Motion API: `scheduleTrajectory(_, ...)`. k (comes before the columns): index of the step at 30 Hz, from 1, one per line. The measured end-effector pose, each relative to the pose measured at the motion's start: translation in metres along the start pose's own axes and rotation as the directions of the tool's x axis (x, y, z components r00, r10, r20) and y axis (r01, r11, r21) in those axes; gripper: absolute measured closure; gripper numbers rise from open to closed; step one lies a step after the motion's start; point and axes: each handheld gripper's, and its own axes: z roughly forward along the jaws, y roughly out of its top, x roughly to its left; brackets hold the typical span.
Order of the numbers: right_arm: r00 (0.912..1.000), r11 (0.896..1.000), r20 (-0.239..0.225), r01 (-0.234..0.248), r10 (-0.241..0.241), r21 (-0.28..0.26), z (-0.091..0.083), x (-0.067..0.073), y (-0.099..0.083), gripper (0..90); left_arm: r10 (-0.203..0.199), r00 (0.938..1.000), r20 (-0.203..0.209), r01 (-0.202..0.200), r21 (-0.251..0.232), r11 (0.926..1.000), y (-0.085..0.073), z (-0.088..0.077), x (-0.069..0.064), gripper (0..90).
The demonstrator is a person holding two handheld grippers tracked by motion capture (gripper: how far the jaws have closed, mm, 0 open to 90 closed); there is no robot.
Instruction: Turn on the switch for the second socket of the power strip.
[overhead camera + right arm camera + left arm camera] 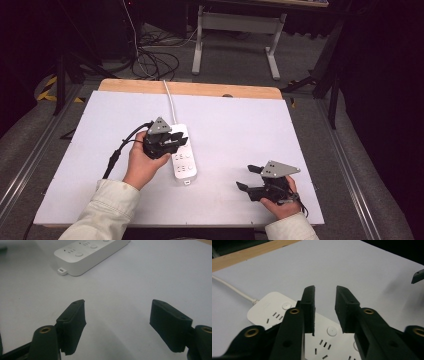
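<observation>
The power strip [181, 155] lies left of centre on the white bench [240, 130], the left gripper [175, 141] poised over its buttons, jaws parted and empty; next, likely press a switch; right gripper [248, 177] waits open, near right.

Table [60, 200]: white top sheet over a wooden board; a strip of bare wood [200, 89] shows along the far edge
Power strip [184, 167]: white, lies flat near the middle of the sheet, long side running front to back; sockets and round buttons face up
Cord [170, 102]: white; runs from the strip's far end across the wood strip and off the table
</observation>
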Motion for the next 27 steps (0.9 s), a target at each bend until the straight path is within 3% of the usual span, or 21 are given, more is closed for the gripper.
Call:
scheduleTrajectory(5, 1.0, 1.0, -0.001, 0.001, -0.001, -0.005, -0.001, 0.001, 0.0, 29.1, 0.011, 0.9992, 0.037, -0.01, -0.032, 0.9995, 0.003, -0.013, -0.007, 50.3)
scheduleTrajectory(9, 1.0, 1.0, -0.003, 0.0, 0.0, -0.005, 0.0, 0.001, 0.0, 29.1, 0.006, 0.9998, 0.02, -0.006, -0.007, 1.0, 0.004, -0.025, -0.015, 41.0)
scheduleTrajectory(15, 1.0, 1.0, -0.002, 0.0, 0.0, -0.003, -0.001, 0.001, 0.0, 29.1, 0.015, 0.9997, -0.019, -0.015, -0.007, 0.9999, 0.002, -0.045, -0.02, 26.5)
scheduleTrajectory(17, 1.0, 1.0, -0.003, 0.0, 0.0, -0.003, 0.0, 0.001, 0.0, 29.1, 0.025, 0.9986, -0.047, -0.026, -0.012, 0.9996, 0.0, -0.052, -0.021, 25.2)
scheduleTrajectory(22, 1.0, 1.0, -0.004, 0.002, -0.002, 0.0, 0.0, 0.002, 0.0, 29.1, 0.028, 0.9994, -0.021, -0.028, -0.009, 0.9996, -0.005, -0.063, -0.024, 21.0)
scheduleTrajectory(27, 1.0, 1.0, -0.004, 0.001, -0.001, -0.002, 0.0, 0.001, 0.0, 29.1, 0.036, 0.9991, -0.025, -0.036, -0.02, 0.9992, -0.015, -0.076, -0.02, 17.2)
